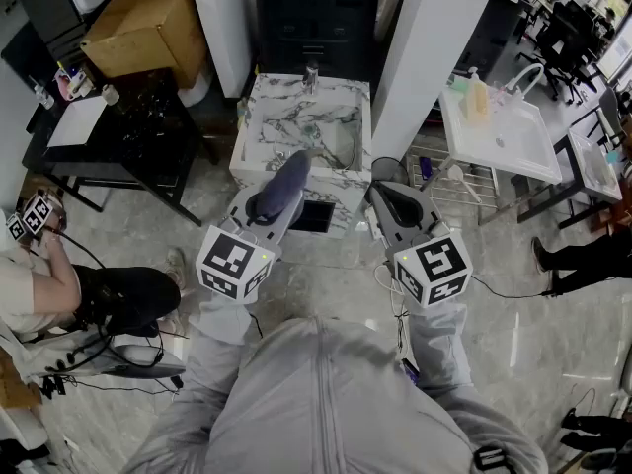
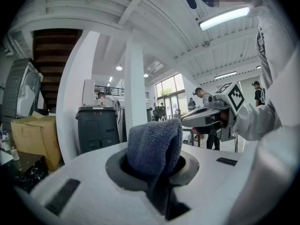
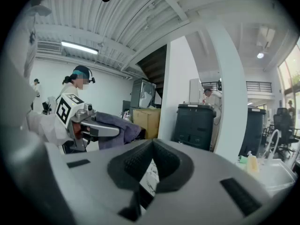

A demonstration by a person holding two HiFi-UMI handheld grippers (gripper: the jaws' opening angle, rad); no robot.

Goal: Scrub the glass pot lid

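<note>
My left gripper [image 1: 286, 180] points up toward a marble sink [image 1: 259, 156] and is shut on a blue-grey cloth [image 1: 279, 190]. In the left gripper view the cloth [image 2: 154, 146] bulges up out of the jaws and covers them. My right gripper [image 1: 387, 197] hangs beside it at the right, shut with nothing held; its ribbed pads [image 3: 136, 161] meet at their tips. Each gripper shows in the other's view: the right gripper [image 2: 206, 117], and the left gripper [image 3: 101, 128] with the cloth [image 3: 119, 125]. I cannot make out a glass pot lid with certainty; a faint curved outline lies in the sink basin.
A white column [image 1: 434, 47] rises right of the marble sink, with a white sink [image 1: 513, 151] and soap bottle [image 1: 476, 97] beyond. A black table [image 1: 118, 131] and cardboard box [image 1: 148, 23] stand left. A person [image 1: 59, 294] sits at far left. A black bin [image 2: 98, 128] stands behind.
</note>
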